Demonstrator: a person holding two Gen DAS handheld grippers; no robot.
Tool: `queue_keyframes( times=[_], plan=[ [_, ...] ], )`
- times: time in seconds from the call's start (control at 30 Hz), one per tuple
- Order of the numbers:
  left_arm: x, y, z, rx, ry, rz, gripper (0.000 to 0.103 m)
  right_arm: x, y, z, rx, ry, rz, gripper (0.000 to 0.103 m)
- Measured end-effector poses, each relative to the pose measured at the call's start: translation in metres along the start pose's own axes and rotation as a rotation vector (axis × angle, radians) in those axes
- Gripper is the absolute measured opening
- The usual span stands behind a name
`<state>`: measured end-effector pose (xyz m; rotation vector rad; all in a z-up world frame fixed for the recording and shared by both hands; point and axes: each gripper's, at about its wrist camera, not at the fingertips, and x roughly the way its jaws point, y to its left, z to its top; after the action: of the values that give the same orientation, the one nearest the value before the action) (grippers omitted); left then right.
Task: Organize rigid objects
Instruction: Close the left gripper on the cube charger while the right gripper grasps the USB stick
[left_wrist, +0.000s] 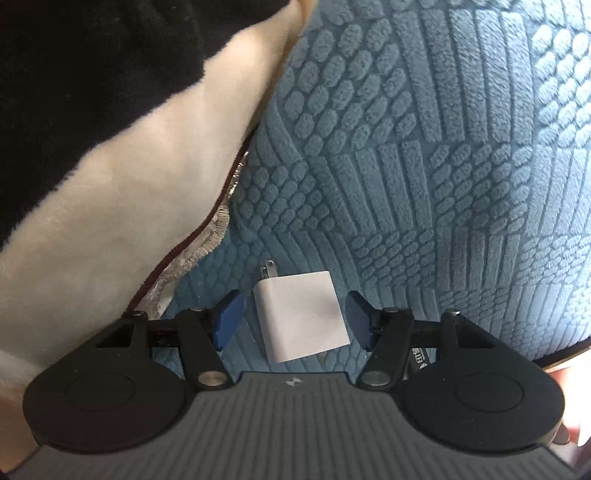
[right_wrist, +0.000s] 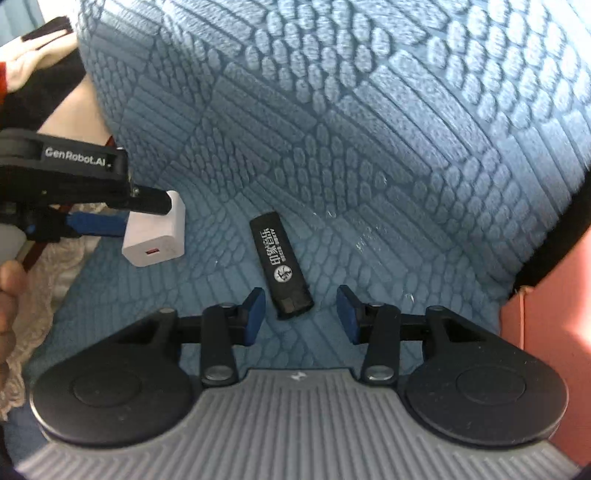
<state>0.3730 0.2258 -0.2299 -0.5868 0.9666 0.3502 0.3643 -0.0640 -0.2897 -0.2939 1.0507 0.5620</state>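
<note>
Left wrist view: your left gripper (left_wrist: 293, 319) is straddling the white charger (left_wrist: 301, 317) on the blue blanket (left_wrist: 424, 166), jaws spread. It looks light, rigid, smooth; pinch its flat sides. Right gripper (right_wrist: 301, 314) is spreading around the black lighter (right_wrist: 280, 264), right of the charger.

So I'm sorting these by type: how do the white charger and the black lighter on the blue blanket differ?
The white charger is a squat block with metal prongs and a red-lined port; the black lighter is a slim stick with white print. The charger sits between the open pads of the left tool; the lighter lies between those of the right tool, with only its near end reaching them. Both rest on the blue blanket, ungripped.
</note>
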Motion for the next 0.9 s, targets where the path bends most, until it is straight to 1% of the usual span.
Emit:
queue_keyframes(
  times=[0.07,0.1,0.13,0.27,0.37,0.47,0.6,0.67,0.7,0.8,0.9],
  plan=[
    [0.001,0.003,0.002,-0.004,-0.002,0.008,0.067,0.003,0.009,0.000,-0.052,-0.002,-0.028,0.042],
    [0.001,0.004,0.002,-0.004,-0.005,0.012,0.067,0.003,0.012,0.000,-0.066,0.001,-0.026,0.034],
    [0.001,0.004,0.002,-0.006,-0.008,0.013,0.067,0.003,0.015,0.000,-0.065,0.008,-0.024,0.030],
    [-0.002,0.002,-0.004,0.004,-0.027,0.023,0.067,0.001,0.025,0.003,-0.082,0.032,-0.061,0.028],
    [-0.002,-0.001,-0.006,0.009,-0.020,0.025,0.067,0.000,0.027,0.010,-0.067,0.046,-0.067,0.028],
    [0.000,0.001,-0.010,-0.007,-0.016,0.020,0.066,-0.002,0.018,0.016,-0.028,0.063,-0.052,0.028],
    [0.002,0.001,-0.012,-0.009,-0.033,0.031,0.066,-0.002,0.010,0.017,0.006,0.102,-0.020,0.029],
    [0.002,0.001,-0.013,-0.019,-0.038,0.028,0.066,-0.004,0.002,0.018,0.043,0.087,-0.009,0.031],
    [0.002,0.001,-0.013,-0.022,-0.037,0.024,0.065,-0.004,-0.002,0.019,0.056,0.075,-0.008,0.030],
    [0.003,0.002,-0.015,-0.026,-0.038,0.014,0.065,-0.010,-0.011,0.024,0.063,0.022,-0.016,0.031],
    [0.011,-0.001,-0.019,-0.023,-0.036,0.001,0.065,-0.019,-0.019,0.026,0.081,-0.025,0.027,0.031]
  ],
)
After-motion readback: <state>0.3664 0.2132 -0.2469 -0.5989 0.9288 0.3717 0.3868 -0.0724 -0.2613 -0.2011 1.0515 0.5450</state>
